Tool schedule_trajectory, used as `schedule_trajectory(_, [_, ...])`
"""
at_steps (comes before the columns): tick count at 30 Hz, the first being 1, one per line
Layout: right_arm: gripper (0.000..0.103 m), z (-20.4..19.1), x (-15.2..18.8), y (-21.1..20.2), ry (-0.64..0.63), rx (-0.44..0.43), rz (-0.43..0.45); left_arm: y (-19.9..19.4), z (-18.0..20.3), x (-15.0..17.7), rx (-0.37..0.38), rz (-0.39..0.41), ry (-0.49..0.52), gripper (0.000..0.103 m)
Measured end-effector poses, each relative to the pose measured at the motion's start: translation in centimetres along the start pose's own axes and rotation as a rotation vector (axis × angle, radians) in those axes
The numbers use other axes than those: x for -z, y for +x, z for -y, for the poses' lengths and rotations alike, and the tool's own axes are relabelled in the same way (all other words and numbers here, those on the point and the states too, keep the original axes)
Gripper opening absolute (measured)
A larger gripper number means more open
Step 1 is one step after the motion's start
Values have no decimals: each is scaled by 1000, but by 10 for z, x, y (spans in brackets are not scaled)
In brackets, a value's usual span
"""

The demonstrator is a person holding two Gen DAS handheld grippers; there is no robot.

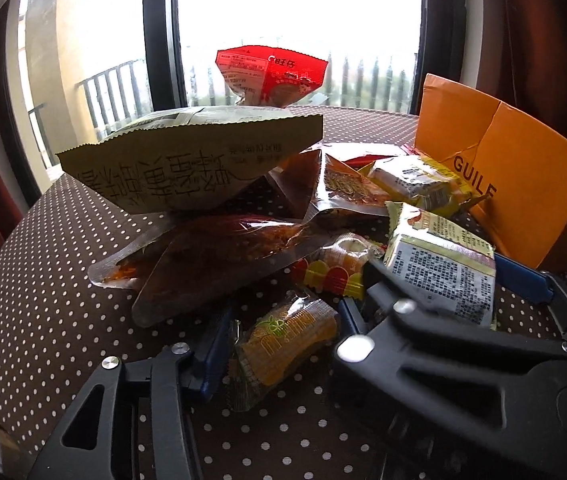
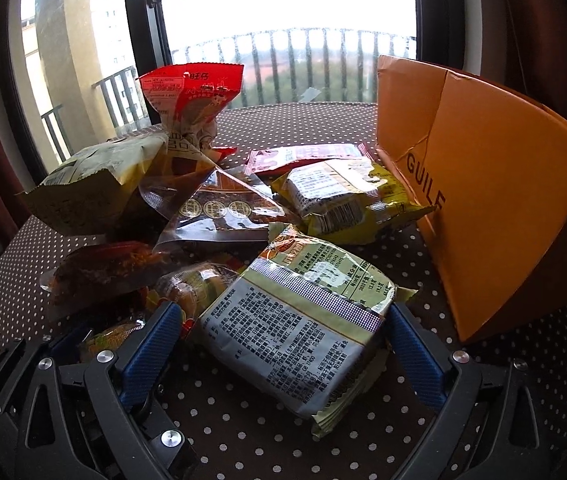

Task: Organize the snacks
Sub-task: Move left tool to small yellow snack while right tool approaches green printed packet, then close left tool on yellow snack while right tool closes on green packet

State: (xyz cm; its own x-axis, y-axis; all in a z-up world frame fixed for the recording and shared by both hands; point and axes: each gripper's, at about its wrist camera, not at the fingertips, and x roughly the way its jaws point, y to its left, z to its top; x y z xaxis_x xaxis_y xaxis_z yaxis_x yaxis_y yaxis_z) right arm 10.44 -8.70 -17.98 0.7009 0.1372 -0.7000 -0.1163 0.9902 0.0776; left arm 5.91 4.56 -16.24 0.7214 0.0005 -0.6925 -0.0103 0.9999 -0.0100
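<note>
Where the polka-dot counter [image 2: 523, 380] meets one orange box [image 2: 503, 200], snacks are piled; the right tool [image 2: 283, 364] clamps a green-grey packet [image 2: 295, 332] (one of two), the left tool [image 1: 279, 344] grips one orange candy [image 1: 283, 344].

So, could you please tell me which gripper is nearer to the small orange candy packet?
Left. The left gripper has the small orange candy packet between its fingers; the right gripper sits beside it, around the pale green noodle packet.
</note>
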Motion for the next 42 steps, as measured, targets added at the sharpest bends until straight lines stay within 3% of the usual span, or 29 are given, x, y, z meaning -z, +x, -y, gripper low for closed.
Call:
schedule_trajectory(5, [89,4,-1,1,25,13,9,0,2,-1,1,-1,-3,49])
schedule_trajectory(6, [83,3,0,1,22,19,9,0,2,-1,1,-1,-5,48])
schedule_trajectory(12, [78,5,2,-4,18,22,9,-4,4,3,14,-9,-3,47])
schedule_trajectory(26, [75,6,6,-25,26,-7,39,-33,10,4,20,23,-12,47])
schedule_trajectory(42, [75,3,-36,-70,7,-38,149,-83,16,-42,12,119,-34,47])
